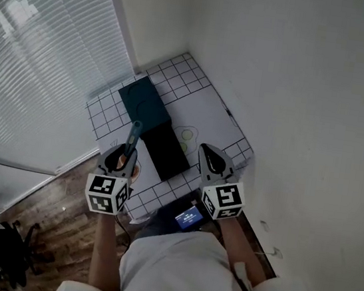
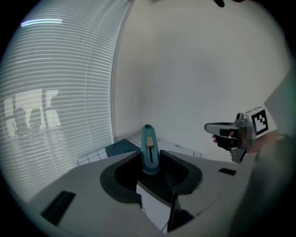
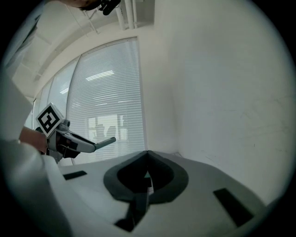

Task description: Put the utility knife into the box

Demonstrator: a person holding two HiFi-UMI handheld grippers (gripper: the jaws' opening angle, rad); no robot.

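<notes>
A teal utility knife (image 1: 133, 132) with a pale slider (image 2: 149, 151) stands upright between the jaws of my left gripper (image 1: 126, 148), which is shut on its lower end (image 2: 151, 163). I hold it just left of the black open box (image 1: 166, 150) on the gridded mat, above the table. My right gripper (image 1: 208, 153) hovers at the box's right side with its jaws together and nothing between them (image 3: 148, 156). It appears from the side in the left gripper view (image 2: 221, 128).
A teal box lid (image 1: 145, 99) lies behind the black box on the white gridded mat (image 1: 185, 75). A white sheet (image 1: 206, 115) covers the mat's right part. White walls close the far and right sides, and window blinds (image 1: 40, 54) run along the left.
</notes>
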